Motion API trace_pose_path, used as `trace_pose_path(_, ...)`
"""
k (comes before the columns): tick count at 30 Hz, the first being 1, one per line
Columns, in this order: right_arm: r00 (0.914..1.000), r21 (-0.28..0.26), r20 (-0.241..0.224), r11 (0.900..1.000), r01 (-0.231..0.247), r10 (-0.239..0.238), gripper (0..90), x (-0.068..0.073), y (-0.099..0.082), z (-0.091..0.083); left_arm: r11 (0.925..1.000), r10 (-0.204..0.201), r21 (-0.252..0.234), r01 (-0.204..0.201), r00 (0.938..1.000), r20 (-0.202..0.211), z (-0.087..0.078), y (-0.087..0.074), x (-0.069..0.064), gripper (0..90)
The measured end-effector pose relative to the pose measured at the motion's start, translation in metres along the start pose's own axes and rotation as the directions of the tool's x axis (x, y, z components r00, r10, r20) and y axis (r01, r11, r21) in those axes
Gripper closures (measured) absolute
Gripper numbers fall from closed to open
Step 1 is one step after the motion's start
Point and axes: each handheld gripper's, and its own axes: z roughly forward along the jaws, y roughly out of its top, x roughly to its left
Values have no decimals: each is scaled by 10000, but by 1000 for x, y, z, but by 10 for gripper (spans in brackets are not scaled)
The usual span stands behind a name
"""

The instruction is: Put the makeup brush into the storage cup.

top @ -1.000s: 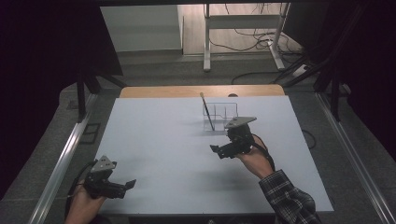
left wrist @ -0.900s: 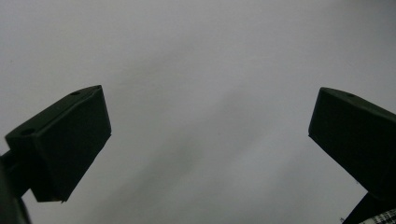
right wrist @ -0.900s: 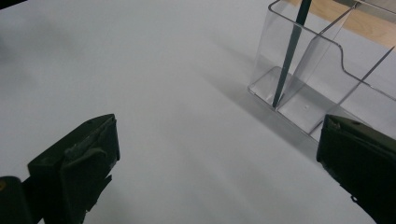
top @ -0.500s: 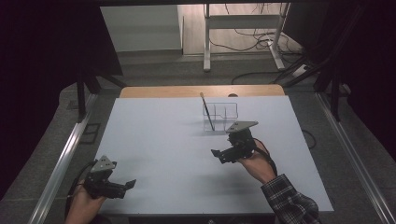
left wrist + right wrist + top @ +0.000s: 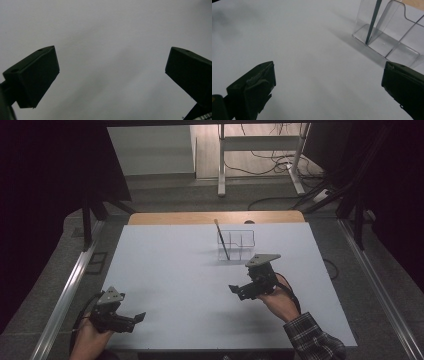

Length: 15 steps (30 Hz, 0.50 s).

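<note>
Beyond the right gripper point(image 5: 237, 291), toward the far edge of the worktop point(image 5: 165, 270), stands the clear holder point(image 5: 239, 243) with a dark pen point(image 5: 222, 240) in its left-hand compartment. The pen rests on its tip on the holder's floor and leans up and away to the left, so its long axis runs steeply upright rather than flat. In the right gripper view the holder point(image 5: 387, 32) sits ahead and to the right of the jaws, which are spread wide with nothing between them; the pen point(image 5: 372, 22) rises at the holder's nearer wall. The left gripper point(image 5: 132, 319) rests well apart from the holder, at the near left corner, its jaws also released over bare worktop. The right hand point(image 5: 277, 300) is clearly nearer, so any reach for the pen likely falls to it, forward and slightly right.
</note>
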Motion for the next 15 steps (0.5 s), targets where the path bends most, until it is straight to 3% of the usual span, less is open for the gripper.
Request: trace_pose_path(15,9999,-27,43,9999,-138,138,0,0,-10,-11,10000,-7,-2,7,10000,-3,0,0,0,0)
